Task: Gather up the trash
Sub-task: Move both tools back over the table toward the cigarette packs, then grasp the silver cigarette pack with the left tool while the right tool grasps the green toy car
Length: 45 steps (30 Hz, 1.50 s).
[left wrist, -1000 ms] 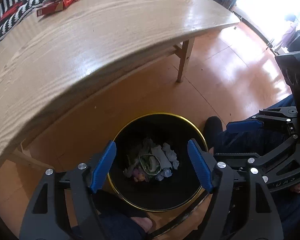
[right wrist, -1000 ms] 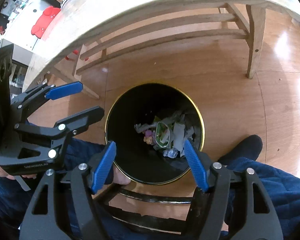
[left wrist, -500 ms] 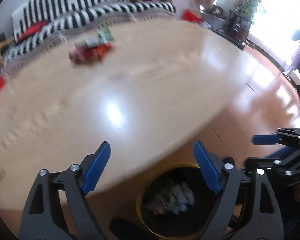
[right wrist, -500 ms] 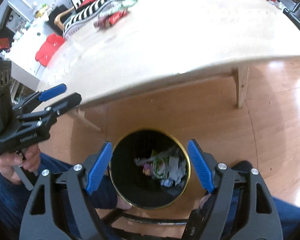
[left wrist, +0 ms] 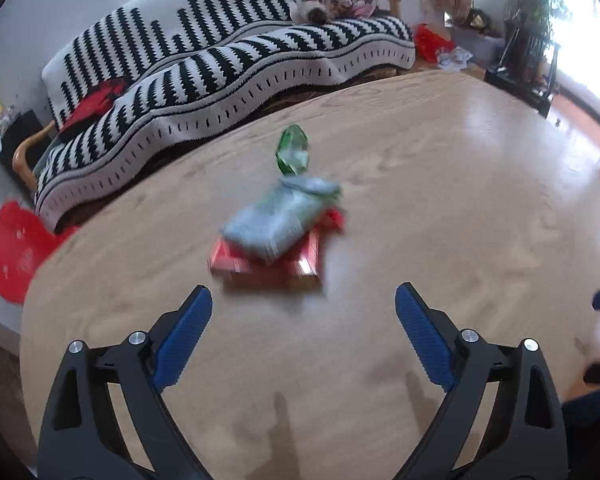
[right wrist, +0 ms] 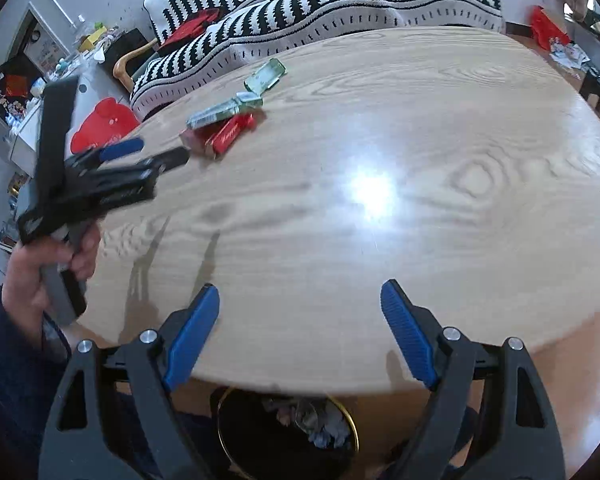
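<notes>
Both claws gape wide, holding nothing: right claw (right wrist: 300,300) over near desk (right wrist: 420,140) edge, bin (right wrist: 286,428) below. Left claw (left wrist: 302,302) just short of red packet (left wrist: 268,266), grey wrapper (left wrist: 278,216) atop, green wrapper (left wrist: 293,154) beyond; bare wood all around.

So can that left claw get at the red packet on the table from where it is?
Probably yes. The left claw is open and pointed at the red packet, with only bare table between them. A grey-green wrapper lies on top, so it may grab both.
</notes>
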### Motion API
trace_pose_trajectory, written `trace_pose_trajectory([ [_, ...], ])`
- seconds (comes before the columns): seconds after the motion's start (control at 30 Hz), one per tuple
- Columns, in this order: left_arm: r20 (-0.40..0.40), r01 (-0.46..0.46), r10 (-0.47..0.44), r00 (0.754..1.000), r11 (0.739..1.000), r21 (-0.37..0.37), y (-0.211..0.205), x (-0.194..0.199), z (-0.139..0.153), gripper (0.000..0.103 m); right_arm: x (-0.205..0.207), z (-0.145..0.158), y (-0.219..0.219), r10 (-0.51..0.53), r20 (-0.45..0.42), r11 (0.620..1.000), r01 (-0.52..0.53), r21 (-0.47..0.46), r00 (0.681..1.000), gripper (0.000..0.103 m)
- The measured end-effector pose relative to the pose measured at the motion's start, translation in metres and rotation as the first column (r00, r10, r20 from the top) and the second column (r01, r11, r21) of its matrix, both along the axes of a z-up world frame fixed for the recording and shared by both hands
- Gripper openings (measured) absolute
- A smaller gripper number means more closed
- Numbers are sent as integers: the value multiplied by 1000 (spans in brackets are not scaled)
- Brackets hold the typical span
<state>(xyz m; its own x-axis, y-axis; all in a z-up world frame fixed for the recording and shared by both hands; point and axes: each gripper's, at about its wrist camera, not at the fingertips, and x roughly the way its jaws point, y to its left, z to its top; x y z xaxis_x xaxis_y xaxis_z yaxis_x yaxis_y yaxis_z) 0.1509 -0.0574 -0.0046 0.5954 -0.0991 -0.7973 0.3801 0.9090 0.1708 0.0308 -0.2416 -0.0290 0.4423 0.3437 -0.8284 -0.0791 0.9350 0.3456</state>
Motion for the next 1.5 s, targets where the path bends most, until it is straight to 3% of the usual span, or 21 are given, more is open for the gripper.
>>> trace_pose_trajectory([
  [0.1, -11, -1, 2, 1000, 1000, 16, -5, 40, -8, 90, 24, -11, 4, 8, -30, 1000, -8, 17, 1000, 80],
  [0.23, -32, 30, -30, 999, 1000, -4, -11, 69, -19, 90, 52, -18, 13, 29, -41, 999, -28, 31, 999, 80],
  [0.37, -52, 34, -33, 998, 999, 30, -15, 95, -39, 90, 75, -21, 25, 49, -32, 998, -48, 35, 998, 80],
  [0.43, -61, 47, -47, 997, 999, 9, -15, 99, -42, 81, 82, -21, 27, 49, -28, 998, -47, 49, 998, 80],
  [0.47, -58, 50, -49, 997, 999, 6, -15, 100, -42, 65, 89, -21, 29, 47, -27, 997, -45, 54, 999, 80],
  [0.53, -50, 42, -43, 998, 999, -9, -11, 100, -38, 61, 103, -20, 33, 37, -18, 998, -36, 56, 999, 80],
  [0.8, -20, 11, -14, 1000, 989, -145, 15, 78, -9, 59, 184, -25, 42, -44, -11, 998, 44, 51, 999, 80],
  [1.03, -106, -100, 78, 991, 969, -227, 50, 36, -15, 59, 275, -14, 75, -84, -20, 996, 85, 35, 996, 80],
  [1.13, -146, -137, 101, 984, 956, -261, 58, 15, -17, 59, 311, -15, 95, -96, -68, 993, 100, 59, 993, 80],
  [1.27, -141, -139, 106, 984, 958, -250, 56, -17, -15, 59, 340, -31, 126, -109, -104, 987, 95, -126, 989, 80],
  [1.33, -136, -136, 105, 985, 960, -244, 56, -29, -13, 59, 339, -38, 131, -108, -94, 976, 88, -198, 990, 68],
  [1.37, -139, -138, 106, 985, 960, -245, 56, -33, -13, 59, 334, -35, 135, -98, -70, 964, 77, -255, 993, 45],
  [1.4, -146, -139, 105, 984, 959, -247, 57, -38, -13, 59, 328, -36, 134, -91, -68, 960, 70, -270, 994, 34],
  [1.47, -148, -148, 114, 982, 959, -243, 59, -50, -12, 59, 313, -32, 126, -84, -85, 965, 59, -255, 993, 33],
  [1.5, -150, -153, 119, 981, 958, -241, 60, -55, -12, 59, 303, -29, 121, -81, -78, 965, 58, -257, 994, 22],
])
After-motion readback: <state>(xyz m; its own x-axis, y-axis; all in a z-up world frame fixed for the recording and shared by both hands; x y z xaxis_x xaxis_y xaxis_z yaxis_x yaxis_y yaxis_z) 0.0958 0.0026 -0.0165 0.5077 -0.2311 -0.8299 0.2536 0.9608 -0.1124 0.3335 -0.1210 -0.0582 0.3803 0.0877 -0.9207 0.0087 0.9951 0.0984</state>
